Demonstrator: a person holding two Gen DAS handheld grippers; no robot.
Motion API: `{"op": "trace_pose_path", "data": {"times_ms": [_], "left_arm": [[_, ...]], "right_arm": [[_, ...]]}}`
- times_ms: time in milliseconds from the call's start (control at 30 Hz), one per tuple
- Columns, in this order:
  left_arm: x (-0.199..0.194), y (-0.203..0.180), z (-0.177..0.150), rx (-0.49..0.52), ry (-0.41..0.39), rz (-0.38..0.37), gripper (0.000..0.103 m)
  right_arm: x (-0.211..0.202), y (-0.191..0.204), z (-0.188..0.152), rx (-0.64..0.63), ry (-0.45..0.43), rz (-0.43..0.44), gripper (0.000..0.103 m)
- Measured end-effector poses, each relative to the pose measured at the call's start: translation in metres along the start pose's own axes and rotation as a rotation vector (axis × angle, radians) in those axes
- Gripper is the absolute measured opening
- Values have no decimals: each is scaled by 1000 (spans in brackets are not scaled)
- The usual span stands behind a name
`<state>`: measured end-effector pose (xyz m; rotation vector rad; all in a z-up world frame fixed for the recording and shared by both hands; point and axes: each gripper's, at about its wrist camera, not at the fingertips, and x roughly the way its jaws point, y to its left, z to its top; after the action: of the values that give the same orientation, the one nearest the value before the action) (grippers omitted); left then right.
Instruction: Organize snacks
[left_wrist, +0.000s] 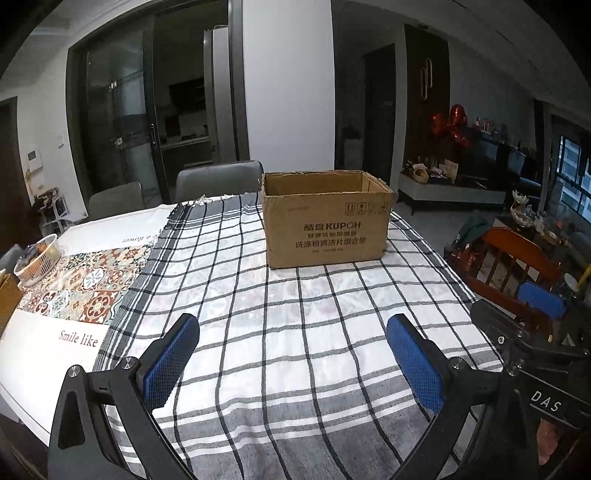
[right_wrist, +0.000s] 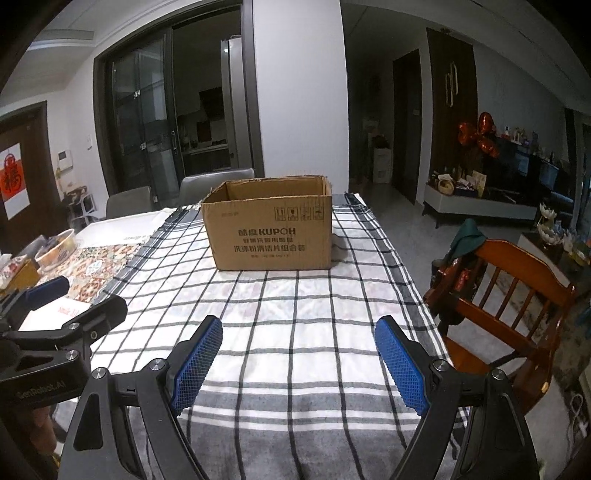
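An open brown cardboard box with printed lettering stands upright on the checked cloth at the table's far end. Its inside is hidden from both views. My left gripper hovers open over the near part of the cloth, its blue pads wide apart and holding nothing. My right gripper is also open and empty, level with the left one and to its right. The left gripper's body shows at the left edge of the right wrist view. No snacks are visible.
A white basket and a patterned tile mat lie at the table's left. Grey chairs stand behind the table. A wooden chair with items on it stands close to the table's right edge.
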<state>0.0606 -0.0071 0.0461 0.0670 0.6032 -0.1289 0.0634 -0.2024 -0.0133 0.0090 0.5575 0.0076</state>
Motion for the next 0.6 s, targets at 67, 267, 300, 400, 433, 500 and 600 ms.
{"op": "trace_pose_path", "data": {"times_ms": [67,267,300,400,433,500,600], "left_arm": [[0,0,-1,0,0,2,103],[-4,-2,-4,2,-2,2,103],[-4,-2,-4,3,-2,3,103],[-8,-3,-5,8,-11,5,103],[-9,-4,-4,10,-12,5,103],[-9,-4,-4,10,-11,5,103],[-10,-5,-4,10,-10,6,103]], "right_arm": [[-2,0,-2,-4,-9,-6,85],[-7,-2,-4,2,-18,-1,85],[-7,-2,-4,3,-18,1,85],[-9,-3,-5,8,-19,1,85],[-10,-3,-5,8,-21,1,85],[-11,-3,-6,12,-25,-2,85],[-13,-4,-6,14,-27,-1,85]]}}
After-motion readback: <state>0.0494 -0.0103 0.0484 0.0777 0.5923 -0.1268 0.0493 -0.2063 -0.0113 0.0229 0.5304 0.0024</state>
